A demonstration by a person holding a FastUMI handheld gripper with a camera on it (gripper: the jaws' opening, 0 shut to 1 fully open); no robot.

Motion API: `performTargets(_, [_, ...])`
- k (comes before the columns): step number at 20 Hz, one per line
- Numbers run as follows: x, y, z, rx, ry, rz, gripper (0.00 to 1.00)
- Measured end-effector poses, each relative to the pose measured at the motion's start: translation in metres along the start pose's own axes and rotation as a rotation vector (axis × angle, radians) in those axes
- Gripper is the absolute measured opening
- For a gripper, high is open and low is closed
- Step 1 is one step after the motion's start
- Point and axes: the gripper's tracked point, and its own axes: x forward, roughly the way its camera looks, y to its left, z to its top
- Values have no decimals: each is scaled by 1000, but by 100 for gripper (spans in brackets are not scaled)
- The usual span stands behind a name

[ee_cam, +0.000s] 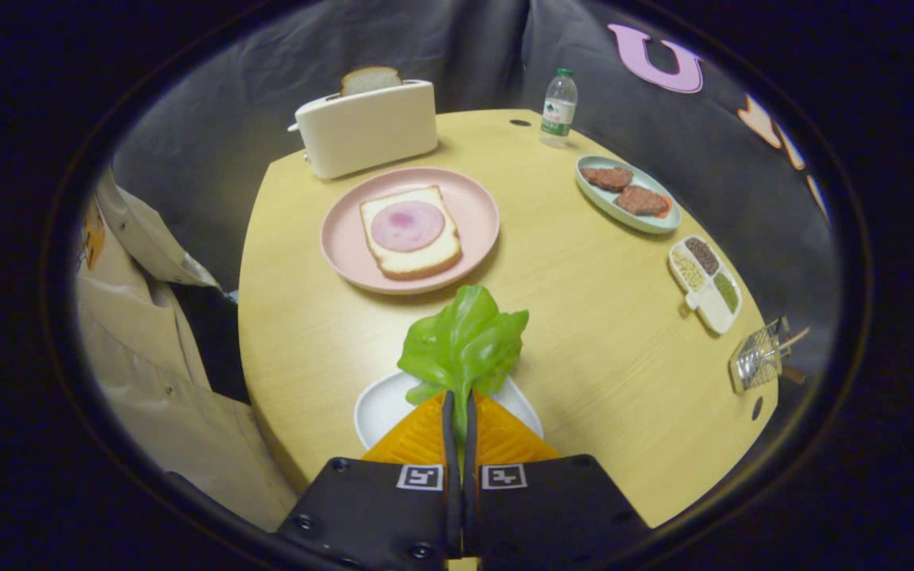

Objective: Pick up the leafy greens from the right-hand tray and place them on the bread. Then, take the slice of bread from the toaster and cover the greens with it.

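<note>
My gripper (458, 403) is shut on the stem end of the leafy greens (465, 341), which stand up just ahead of the fingertips, above a white tray (378, 406). Beyond them a pink plate (474, 208) carries a slice of bread (409, 247) topped with a round slice of ham (407, 225). Further back stands a cream toaster (368, 127) with a second bread slice (370, 78) sticking up out of its slot.
A round wooden table (584, 317) carries everything. To the right lie a pale green dish with meat patties (627, 194), a divided seasoning tray (707, 281) and a small clear holder (758, 361). A water bottle (558, 107) stands at the back. A person's beige sleeve (147, 341) is beside the table.
</note>
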Motion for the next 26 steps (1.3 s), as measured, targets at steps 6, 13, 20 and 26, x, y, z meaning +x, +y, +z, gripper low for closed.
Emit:
performTargets(6, [3, 14, 43, -38, -31, 2, 4])
performTargets(13, [23, 38, 92, -54, -53, 30, 4])
performTargets(20, [56, 67, 130, -80, -59, 78, 4])
performTargets(26, [89, 84, 145, -79, -29, 118, 4])
